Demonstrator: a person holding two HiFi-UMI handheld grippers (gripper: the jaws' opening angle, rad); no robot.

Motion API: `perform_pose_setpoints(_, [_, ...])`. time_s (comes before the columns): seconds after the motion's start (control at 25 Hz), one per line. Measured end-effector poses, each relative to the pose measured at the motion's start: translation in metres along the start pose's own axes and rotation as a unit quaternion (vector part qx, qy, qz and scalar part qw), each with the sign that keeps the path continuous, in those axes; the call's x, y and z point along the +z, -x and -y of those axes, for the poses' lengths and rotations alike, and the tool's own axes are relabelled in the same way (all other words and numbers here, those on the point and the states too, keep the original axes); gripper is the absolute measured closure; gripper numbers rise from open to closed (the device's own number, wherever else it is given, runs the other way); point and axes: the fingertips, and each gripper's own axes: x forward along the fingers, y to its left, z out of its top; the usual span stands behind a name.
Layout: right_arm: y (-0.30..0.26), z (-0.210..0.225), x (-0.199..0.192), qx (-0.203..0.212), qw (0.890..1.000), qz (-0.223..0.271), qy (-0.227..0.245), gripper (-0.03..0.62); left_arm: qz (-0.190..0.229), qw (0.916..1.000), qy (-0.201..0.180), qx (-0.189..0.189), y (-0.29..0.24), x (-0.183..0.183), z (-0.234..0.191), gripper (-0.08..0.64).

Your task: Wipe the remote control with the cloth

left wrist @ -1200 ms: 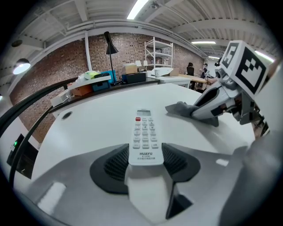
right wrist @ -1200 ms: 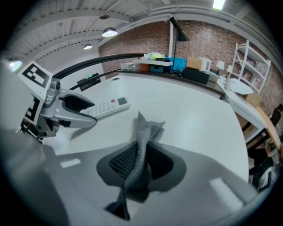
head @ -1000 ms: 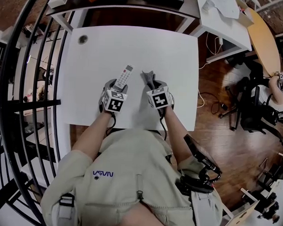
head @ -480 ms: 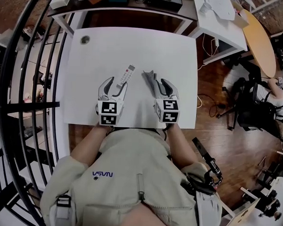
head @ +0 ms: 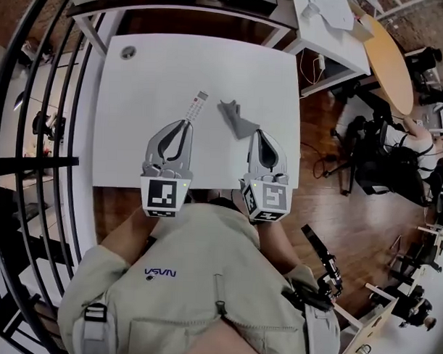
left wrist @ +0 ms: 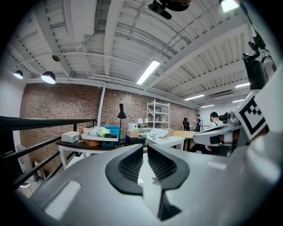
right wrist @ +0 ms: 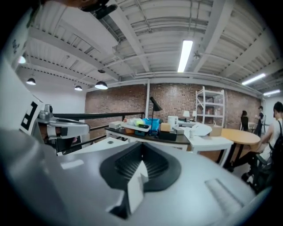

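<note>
The remote control (head: 197, 104) lies on the white table (head: 135, 148), slanted from near-left to far-right; the grey cloth (head: 237, 116) lies crumpled on the table just to its right, apart from it; the left gripper (head: 184, 123) is held above the near part of the table, its tips seen over the remote's near end, and its jaws have just been closing, now drawn together to a thin slit with nothing between them; the right gripper (head: 258, 132) is held beside it to the right, tips at the cloth's near end, its jaws also just closed, pressed together and empty; a round grommet (head: 128, 52) sits in the table's far-left corner; a black railing (head: 33, 159) runs along the left.
</note>
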Motion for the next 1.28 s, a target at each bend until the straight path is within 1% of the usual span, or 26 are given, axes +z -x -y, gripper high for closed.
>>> perform_pose_setpoints(0.2, [0.033,-0.010,0.020,0.017,0.999,0.039,0.010,0.588,0.020,0.9997,-0.011,0.005,0.025,0.015,0.026,0.525])
perform_pose_setpoints(0.36, [0.073,-0.007,0.031,0.032,0.997,0.074,0.012,0.588,0.031,0.9990,-0.023,0.022,0.051,0.025,0.059,0.525])
perform_pose_setpoints(0.48, [0.112,0.000,0.035,0.052,0.994,0.091,0.017,0.588,0.045,0.9979,-0.006,0.046,0.075,0.036,0.097,0.525])
perform_pose_setpoints(0.56, [0.139,0.004,0.035,0.068,0.992,0.100,0.024,0.588,0.050,0.9963,0.014,0.068,0.091,0.040,0.124,0.525])
perform_pose_setpoints(0.6, [0.153,0.008,0.034,0.075,0.992,0.103,0.025,0.588,0.050,0.9957,0.016,0.076,0.100,0.041,0.137,0.525])
perform_pose_setpoints(0.72, [0.188,0.018,0.029,0.084,0.990,0.111,0.016,0.588,0.045,0.9948,-0.013,0.090,0.129,0.040,0.168,0.525])
perform_pose_setpoints(0.84, [0.219,0.022,0.023,0.091,0.989,0.113,-0.001,0.588,0.045,0.9929,-0.041,0.102,0.157,0.043,0.190,0.525])
perform_pose_setpoints(0.92, [0.235,0.019,0.021,0.095,0.989,0.116,-0.005,0.588,0.051,0.9918,-0.046,0.108,0.171,0.050,0.199,0.525])
perform_pose_setpoints(0.96, [0.242,0.017,0.021,0.097,0.988,0.118,-0.007,0.588,0.055,0.9914,-0.043,0.111,0.177,0.053,0.202,0.525])
perform_pose_setpoints(1.04, [0.253,0.009,0.021,0.097,0.988,0.123,-0.008,0.588,0.064,0.9909,-0.020,0.116,0.187,0.063,0.207,0.525])
perform_pose_setpoints(1.08, [0.259,0.004,0.020,0.096,0.988,0.124,-0.008,0.588,0.066,0.9909,-0.016,0.116,0.193,0.064,0.208,0.525])
perform_pose_setpoints(1.16, [0.271,-0.007,0.017,0.094,0.988,0.123,-0.008,0.588,0.056,0.9917,-0.030,0.112,0.208,0.055,0.206,0.525])
perform_pose_setpoints(1.28, [0.284,-0.025,0.014,0.084,0.989,0.120,-0.012,0.588,0.057,0.9922,-0.013,0.110,0.228,0.052,0.200,0.526])
